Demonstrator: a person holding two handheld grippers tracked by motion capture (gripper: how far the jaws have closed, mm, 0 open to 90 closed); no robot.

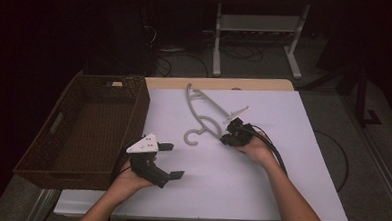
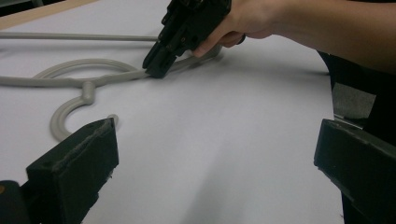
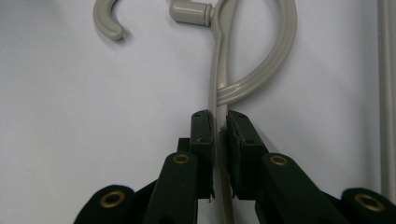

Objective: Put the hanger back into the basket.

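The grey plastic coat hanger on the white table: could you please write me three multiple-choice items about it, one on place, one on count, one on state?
1. Where does the brown woven basket stand relative to the grey plastic coat hanger?
A. to its left in the high view
B. to its right
C. on top of it

2. How many claws touch the hanger?
A. none
B. one
C. two

3. How does the left claw stand?
A. shut on the hanger
B. open, with nothing between its jaws
C. shut on the basket

Answers:
1 A: the basket sits at the table's left edge.
2 B: the right claw pinches the hanger's bar, while the left claw is apart from it.
3 B: its jaws stand wide over the bare white table.
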